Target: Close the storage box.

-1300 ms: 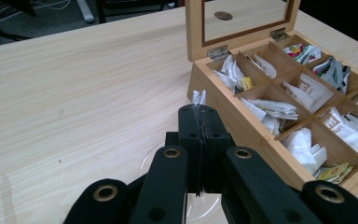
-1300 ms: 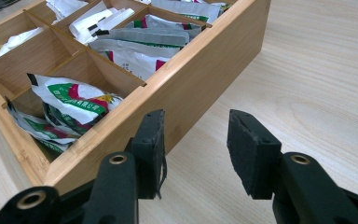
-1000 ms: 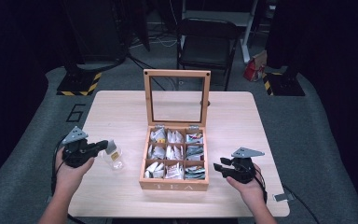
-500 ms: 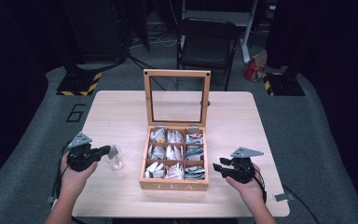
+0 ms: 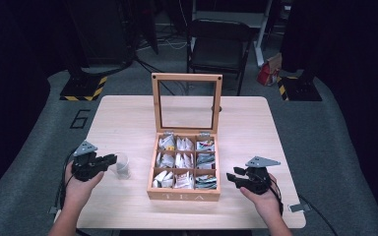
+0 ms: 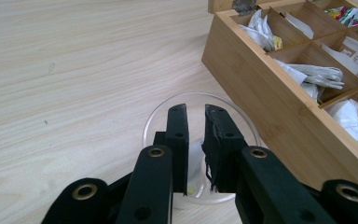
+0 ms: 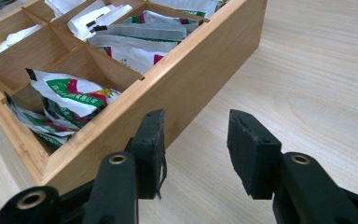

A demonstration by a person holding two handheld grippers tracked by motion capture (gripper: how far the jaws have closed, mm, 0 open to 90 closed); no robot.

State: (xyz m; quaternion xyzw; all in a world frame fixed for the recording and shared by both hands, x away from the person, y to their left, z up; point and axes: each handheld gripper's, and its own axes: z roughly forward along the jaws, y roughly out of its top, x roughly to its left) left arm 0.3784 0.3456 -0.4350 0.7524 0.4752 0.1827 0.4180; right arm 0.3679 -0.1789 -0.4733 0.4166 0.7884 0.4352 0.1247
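- since a second ago the left gripper (image 5: 109,160) has moved in toward the person's side of the table and now sits over the clear glass cup (image 5: 122,165), which stands just left of the wooden tea box (image 5: 183,192).
- its jaws have just been opening; in the left gripper view they stand a narrow gap apart above the cup's mouth (image 6: 200,148), clamped on nothing.
- a pale tea bag (image 6: 195,161) lies inside the cup, below the jaws and between them.
- the right gripper (image 5: 232,177) has kept its place just right of the tea box, near the box's front right corner.
- its jaws stand apart with bare table (image 7: 307,84) between them, and nothing is held.
- the box's glass lid (image 5: 187,102) stands upright at the back of the box, as before.
- counts: one tea box with nine compartments in three rows of three, all holding tea packets; one cup; one tea bag in the cup; two grippers, one in each hand.
- behind the table, beyond the box, stands one black chair (image 5: 217,46).
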